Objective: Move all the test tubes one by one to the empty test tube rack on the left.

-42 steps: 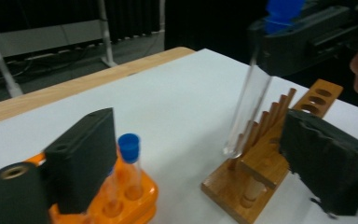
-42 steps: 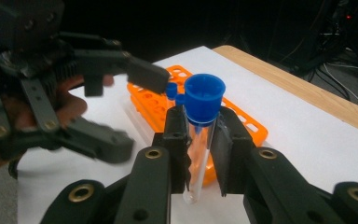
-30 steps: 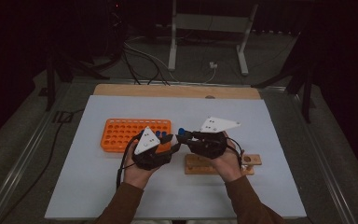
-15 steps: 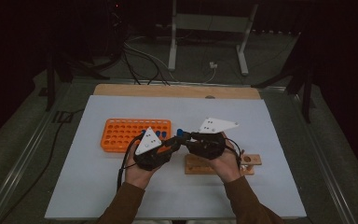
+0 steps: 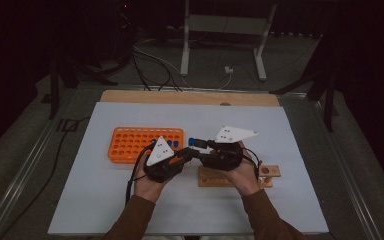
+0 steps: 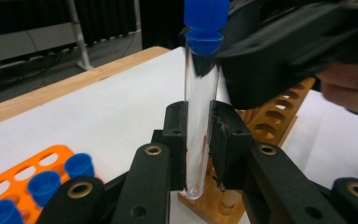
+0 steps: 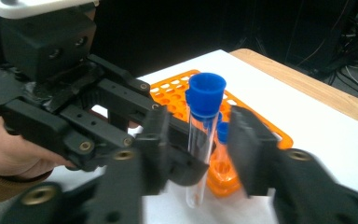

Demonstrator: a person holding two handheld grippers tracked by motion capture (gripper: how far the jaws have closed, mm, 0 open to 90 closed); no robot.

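- Left gripper (image 6: 198, 154) clamped on clear tube (image 6: 199, 116), long axis upright, blue cap (image 6: 206, 21) up.
- Right gripper (image 7: 193, 154) jaws just opened, released, pads straddling tube w/o touching.

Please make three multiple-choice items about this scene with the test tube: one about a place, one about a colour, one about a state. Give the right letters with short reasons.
1. Where does the wooden rack lie?
A. beneath the person's right hand
B. on top of the orange rack
C. on the floor beyond the table

2. What colour is the cap of the test tube?
A. red
B. blue
C. white

3. How does the left claw stand to the tube?
A. wide open, far from it
B. shut on the glass of the tube
C. shut on the cap alone

Answers:
1. A: the high view shows the wooden rack under the right hand, beside the orange one.
2. B: both gripper views show a blue cap.
3. B: in the left gripper view both pads press the glass. The right claw has just been opening, its jaws apart from the tube between them.
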